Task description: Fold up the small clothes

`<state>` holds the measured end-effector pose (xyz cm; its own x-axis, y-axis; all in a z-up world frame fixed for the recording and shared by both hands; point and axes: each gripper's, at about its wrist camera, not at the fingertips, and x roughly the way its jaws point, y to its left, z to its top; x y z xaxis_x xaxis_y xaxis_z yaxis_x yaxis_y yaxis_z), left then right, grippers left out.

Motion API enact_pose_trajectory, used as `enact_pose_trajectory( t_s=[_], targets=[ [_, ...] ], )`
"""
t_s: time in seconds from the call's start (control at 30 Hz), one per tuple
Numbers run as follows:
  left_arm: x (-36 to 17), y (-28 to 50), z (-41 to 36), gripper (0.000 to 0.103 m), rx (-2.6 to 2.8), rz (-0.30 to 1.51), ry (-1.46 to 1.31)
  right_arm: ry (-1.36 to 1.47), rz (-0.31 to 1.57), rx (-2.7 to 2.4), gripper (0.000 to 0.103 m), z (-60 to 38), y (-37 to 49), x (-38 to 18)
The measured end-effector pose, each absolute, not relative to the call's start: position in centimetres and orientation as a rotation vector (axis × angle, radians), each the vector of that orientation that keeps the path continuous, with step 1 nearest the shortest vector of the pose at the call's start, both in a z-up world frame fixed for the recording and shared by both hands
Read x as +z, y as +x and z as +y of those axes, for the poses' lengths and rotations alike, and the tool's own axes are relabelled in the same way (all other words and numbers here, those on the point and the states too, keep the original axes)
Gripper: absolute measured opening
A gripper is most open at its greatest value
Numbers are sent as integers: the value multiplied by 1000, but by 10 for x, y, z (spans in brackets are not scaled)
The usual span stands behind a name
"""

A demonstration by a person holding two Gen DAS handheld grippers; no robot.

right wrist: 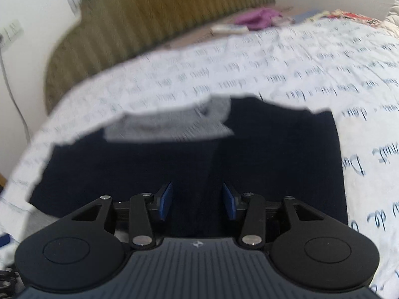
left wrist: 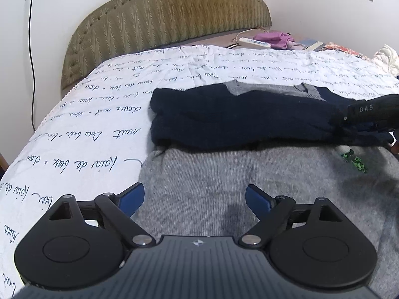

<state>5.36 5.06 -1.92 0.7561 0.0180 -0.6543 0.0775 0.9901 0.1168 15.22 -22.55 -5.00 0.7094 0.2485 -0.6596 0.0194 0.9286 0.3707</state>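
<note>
Facing you is one olive upholstered headboard, and below it one white bedspread printed with cursive script; "nuit" and "de" read clearly, the rest less so. On that bedspread lies one grey knit sweater with navy sleeves folded across its chest, the collar end toward the headboard. Your left view alone shows a small green motif on the sweater, two wall sockets with one black cable, and a white remote beside a purple cloth near the headboard's right end. Your right view is blurred; it shows the navy sleeves from above, with the grey collar toward the headboard. Your left gripper hangs over the grey body with fingers spread wide, holding nothing. Your right gripper has fingers parted over the navy sleeves, nothing between them. Its body, seen from the left, reads "DAS".
</note>
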Motion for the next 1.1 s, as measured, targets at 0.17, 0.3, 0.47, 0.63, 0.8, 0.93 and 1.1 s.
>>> enact_pose_trajectory(
  t_s=[0.17,0.3,0.47,0.63,0.8,0.93,1.1],
  targets=[
    [-19,48,51,90,-38,714,129,379,738,137,43,-226,133,-39],
    [-19,46,49,90,-45,720,110,360,731,142,44,-223,117,-33],
    [-18,41,45,90,-57,719,107,346,720,160,57,-219,95,-29],
    [-20,34,42,90,-67,725,98,284,710,172,60,-209,71,-27],
    [-22,27,40,90,-72,731,90,295,723,181,63,-209,55,-32],
    [-23,22,39,90,-72,735,87,303,738,181,63,-208,46,-36],
    [-25,17,38,90,-67,740,79,253,734,161,67,-204,34,-38]
  ],
)
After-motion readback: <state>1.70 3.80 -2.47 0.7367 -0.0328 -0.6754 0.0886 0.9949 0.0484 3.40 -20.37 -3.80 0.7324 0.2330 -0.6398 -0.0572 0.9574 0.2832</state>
